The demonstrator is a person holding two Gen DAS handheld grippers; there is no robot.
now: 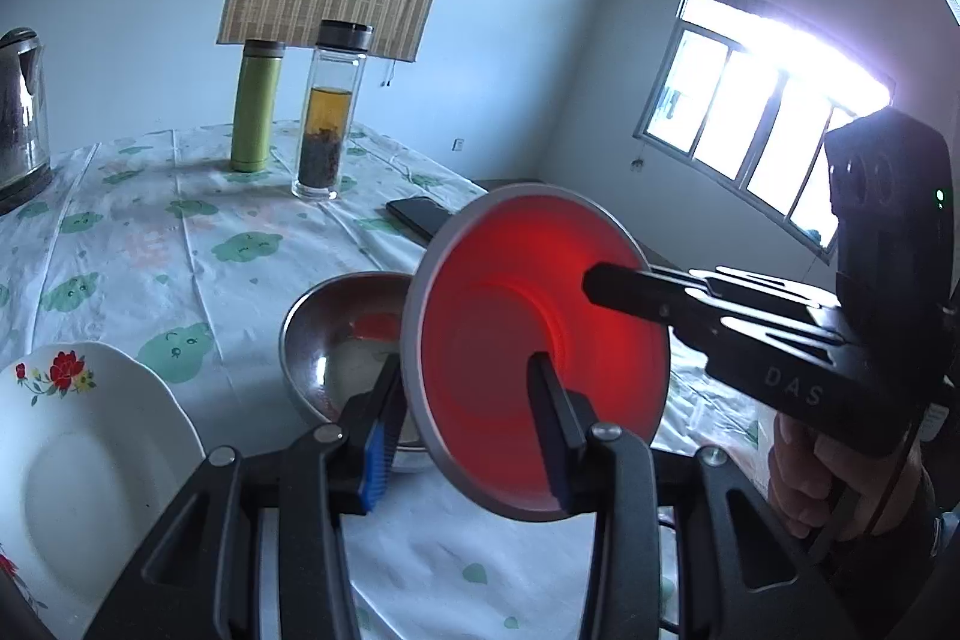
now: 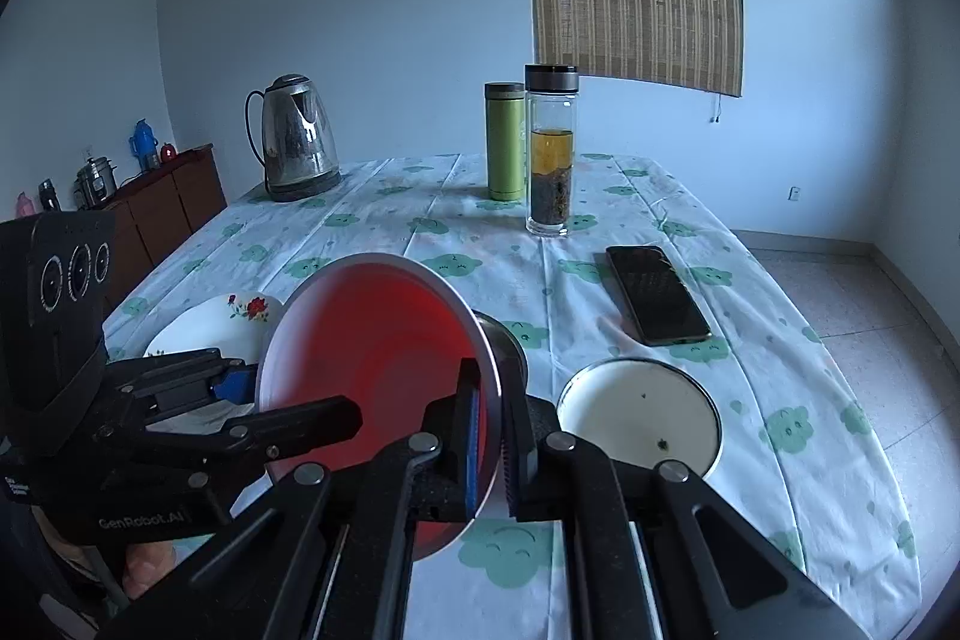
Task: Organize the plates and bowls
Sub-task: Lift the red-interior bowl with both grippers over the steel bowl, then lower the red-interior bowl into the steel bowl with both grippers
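Both grippers clamp the red bowl [image 1: 534, 358] by its rim, tilted above the surface [image 2: 600, 232]: the left gripper [image 1: 465, 418] on its near edge, the right gripper [image 2: 489, 436] on the opposite edge. A steel bowl [image 1: 336, 334] sits just behind it, a flowered white plate [image 1: 90, 460] to the left, and a white-lined bowl [image 2: 639, 412] to the right.

- Red bowl [image 2: 384, 370] held tilted above the table [image 2: 600, 232], between both grippers.
- Steel bowl [image 1: 336, 340] directly behind it, on the cloth.
- Flowered plate [image 1: 90, 460] left of the steel bowl.
- White dish [image 2: 639, 412] to the right; phone [image 2: 657, 295] behind that dish.
- Thermos [image 2: 505, 142] and glass bottle [image 2: 550, 154] side by side at the far end; kettle [image 2: 297, 139] to their left.
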